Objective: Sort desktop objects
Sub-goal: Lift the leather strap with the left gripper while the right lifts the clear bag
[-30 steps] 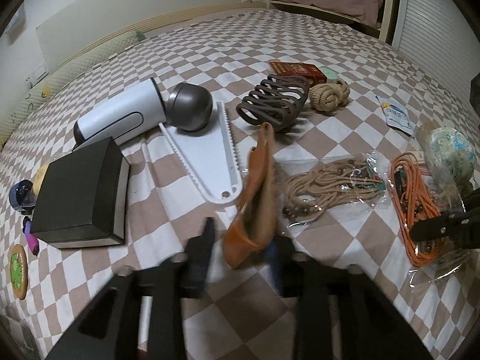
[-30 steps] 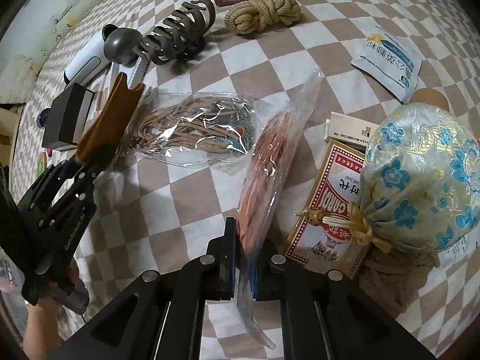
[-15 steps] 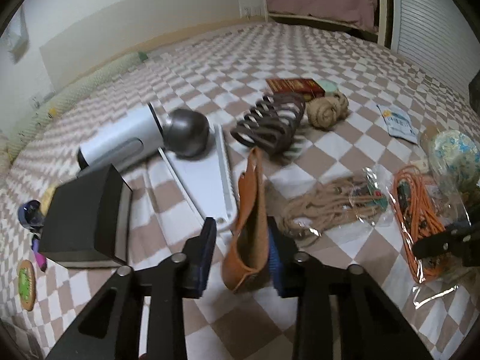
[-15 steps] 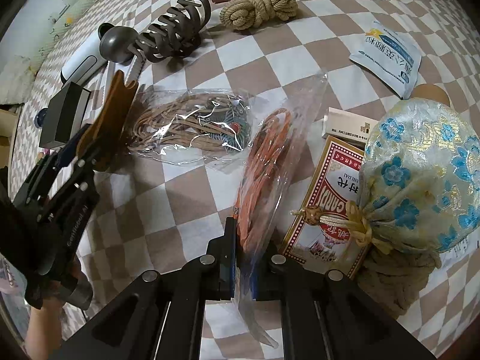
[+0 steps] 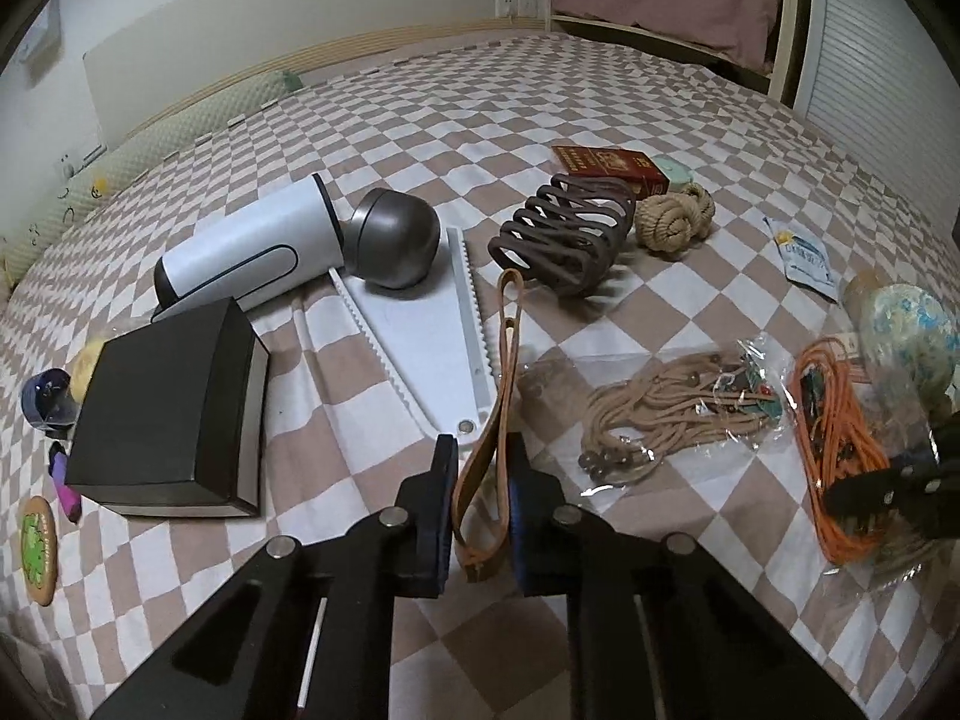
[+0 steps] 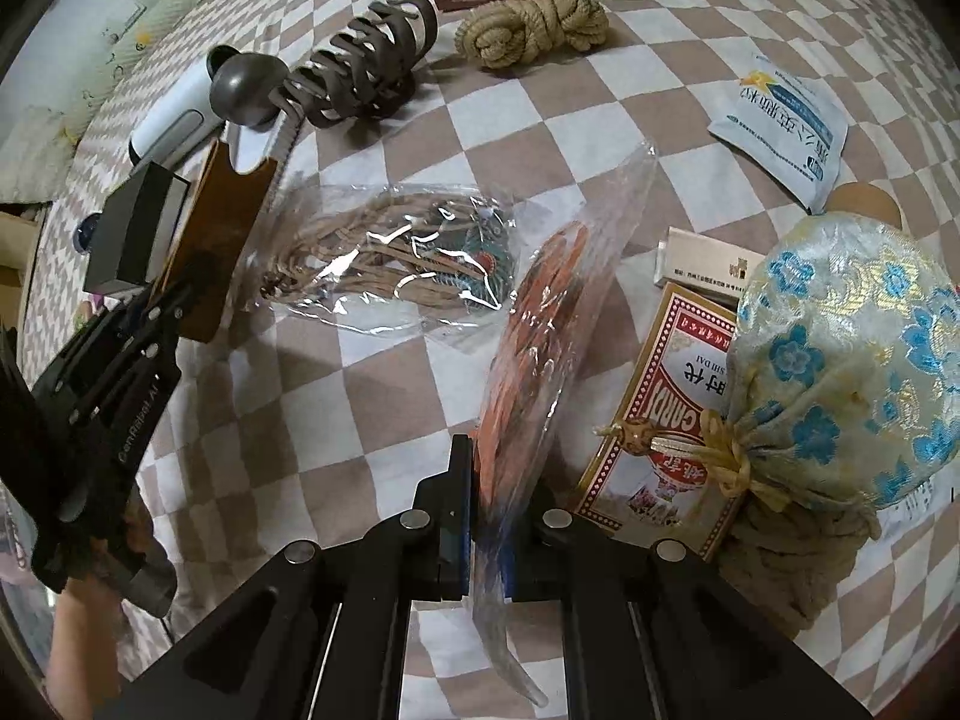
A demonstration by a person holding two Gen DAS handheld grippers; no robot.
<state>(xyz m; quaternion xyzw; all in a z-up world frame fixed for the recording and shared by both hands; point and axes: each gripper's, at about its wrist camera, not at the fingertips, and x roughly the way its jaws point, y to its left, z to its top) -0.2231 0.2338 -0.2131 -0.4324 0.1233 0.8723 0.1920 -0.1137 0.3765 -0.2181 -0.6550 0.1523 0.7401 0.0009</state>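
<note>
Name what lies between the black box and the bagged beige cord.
In the left wrist view: the white serrated board and the leather strap held in the left claw.

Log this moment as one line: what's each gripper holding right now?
left gripper: shut on leather strap | right gripper: shut on bag of orange cord | surface: checkered cloth

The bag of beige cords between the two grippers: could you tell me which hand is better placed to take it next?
Neither is free: the left gripper holds the leather strap, the right gripper the orange cord bag. The beige cord bag lies nearer the left.
</note>
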